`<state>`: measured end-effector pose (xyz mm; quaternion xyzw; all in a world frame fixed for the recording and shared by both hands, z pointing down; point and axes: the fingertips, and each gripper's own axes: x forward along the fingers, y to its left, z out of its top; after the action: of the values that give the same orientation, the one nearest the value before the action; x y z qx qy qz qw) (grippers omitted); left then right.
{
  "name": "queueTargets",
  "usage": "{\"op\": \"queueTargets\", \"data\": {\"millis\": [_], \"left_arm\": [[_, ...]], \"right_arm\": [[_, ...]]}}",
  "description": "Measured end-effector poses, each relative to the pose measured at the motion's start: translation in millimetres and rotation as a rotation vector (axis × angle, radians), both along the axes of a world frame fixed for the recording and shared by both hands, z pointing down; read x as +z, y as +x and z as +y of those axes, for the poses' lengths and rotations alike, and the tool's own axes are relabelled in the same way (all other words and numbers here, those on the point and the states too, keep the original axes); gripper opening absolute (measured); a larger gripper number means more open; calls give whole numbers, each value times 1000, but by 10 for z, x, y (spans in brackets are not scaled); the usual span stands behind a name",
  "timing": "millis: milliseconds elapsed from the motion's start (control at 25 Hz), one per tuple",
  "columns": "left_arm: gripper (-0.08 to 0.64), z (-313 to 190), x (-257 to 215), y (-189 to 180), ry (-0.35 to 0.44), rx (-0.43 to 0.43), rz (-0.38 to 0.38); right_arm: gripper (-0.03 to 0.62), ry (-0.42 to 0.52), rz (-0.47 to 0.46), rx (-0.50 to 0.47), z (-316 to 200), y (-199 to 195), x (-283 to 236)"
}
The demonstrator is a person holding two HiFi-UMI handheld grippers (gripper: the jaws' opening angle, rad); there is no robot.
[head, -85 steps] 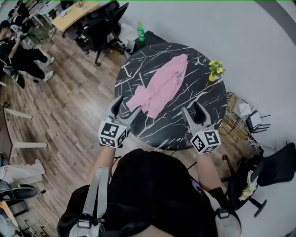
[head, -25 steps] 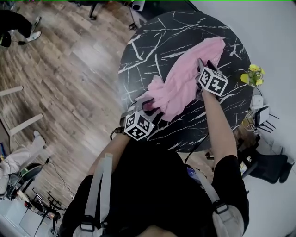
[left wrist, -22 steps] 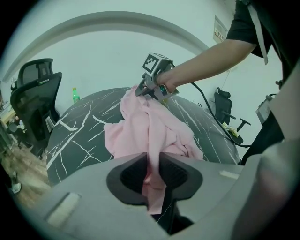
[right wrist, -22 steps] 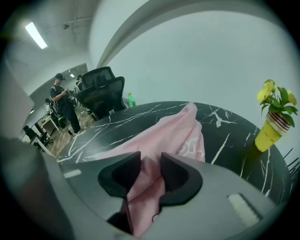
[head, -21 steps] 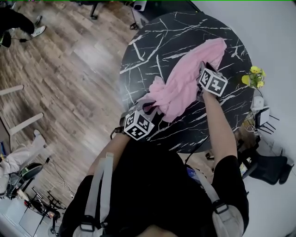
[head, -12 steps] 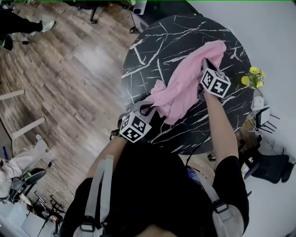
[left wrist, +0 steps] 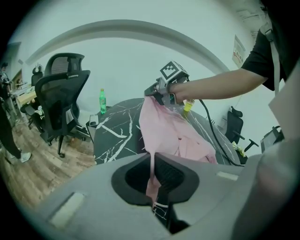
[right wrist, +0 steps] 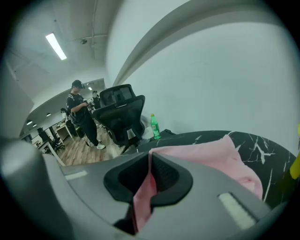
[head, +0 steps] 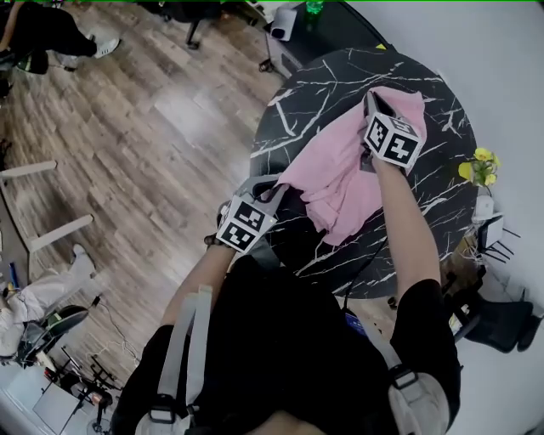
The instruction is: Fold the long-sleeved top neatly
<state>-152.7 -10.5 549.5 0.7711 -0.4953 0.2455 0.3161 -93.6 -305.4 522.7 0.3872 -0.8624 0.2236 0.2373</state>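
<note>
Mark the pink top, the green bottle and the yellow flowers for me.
pink top (head: 344, 174): head view, middle of the cloth.
green bottle (left wrist: 102, 102): left gripper view, its body.
yellow flowers (head: 482, 165): head view, the blooms.

Office: swivel chairs (left wrist: 63, 91), desks (left wrist: 23, 96).

Near the right claw (head: 374, 104), the pink long-sleeved fabric top (head: 340, 183) is bunched so its 2 sleeves cannot be told apart. Beyond that claw, a green plastic bottle (head: 314, 7) is cut by the head view's top edge.
</note>
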Motion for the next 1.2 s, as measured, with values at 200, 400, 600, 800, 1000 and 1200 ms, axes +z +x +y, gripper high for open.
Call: {"op": "queueTargets", "data": {"millis": [200, 400, 600, 800, 1000, 1200], "left_arm": [[17, -29, 40, -290, -25, -6, -6], [18, 25, 83, -521, -52, -32, -12], [101, 25, 131, -622, -55, -54, -42], [222, -102, 13, -575, -1, -83, -76], [229, -268, -91, -288, 45, -12, -61], [212, -400, -180, 220, 64, 115, -33]], "right_arm": [[23, -7, -5, -17, -23, -362, 63], [23, -21, -15, -37, -11, -720, 141], [89, -44, 9, -64, 117, -874, 305], [216, -25, 13, -136, 342, -766, 258], [215, 28, 19, -123, 466, -289, 44], [213, 35, 55, -8, 529, 599, -20]]}}
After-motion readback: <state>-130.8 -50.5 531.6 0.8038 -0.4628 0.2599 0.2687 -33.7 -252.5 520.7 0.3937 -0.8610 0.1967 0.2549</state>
